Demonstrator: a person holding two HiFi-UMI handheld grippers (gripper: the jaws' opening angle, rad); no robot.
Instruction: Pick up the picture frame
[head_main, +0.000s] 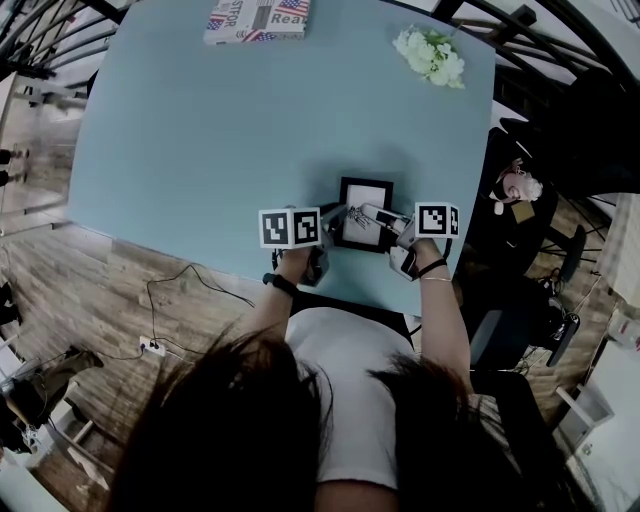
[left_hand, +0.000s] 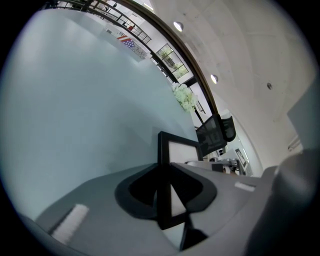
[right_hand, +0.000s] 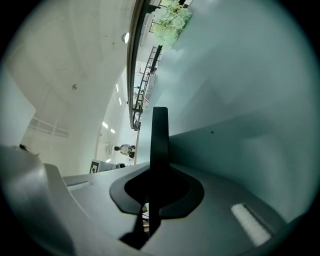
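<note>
At the six o'clock edge of a pale blue table (head_main: 200, 130), a person (head_main: 350, 400) in a white shirt grips a small black picture frame (head_main: 365, 213) from both sides with two hand-held tools. From the head view, the left gripper (head_main: 338, 215) meets the frame at its nine o'clock side and the right gripper (head_main: 378, 215) at its three o'clock side, each carrying a cube of square markers.

Seen from the left gripper view, the left gripper (left_hand: 165, 176) has its jaws drawn narrow, pinching the frame's (left_hand: 163, 150) dark border, with the white mat showing just beyond. Seen from the right gripper view, the right gripper (right_hand: 157, 186) is likewise clamped on the frame (right_hand: 159, 145), which appears edge-on as a thin black bar between the pads. Whether the frame has cleared the tabletop cannot be told.

Well apart from the frame, a book (head_main: 258, 18) with a flag-patterned cover lies at the table's twelve o'clock edge, and a bunch of white flowers (head_main: 430, 55) sits toward one o'clock. A power strip (head_main: 152, 347) with a trailing cable lies on the wooden floor (head_main: 90, 290) at eight o'clock.
</note>
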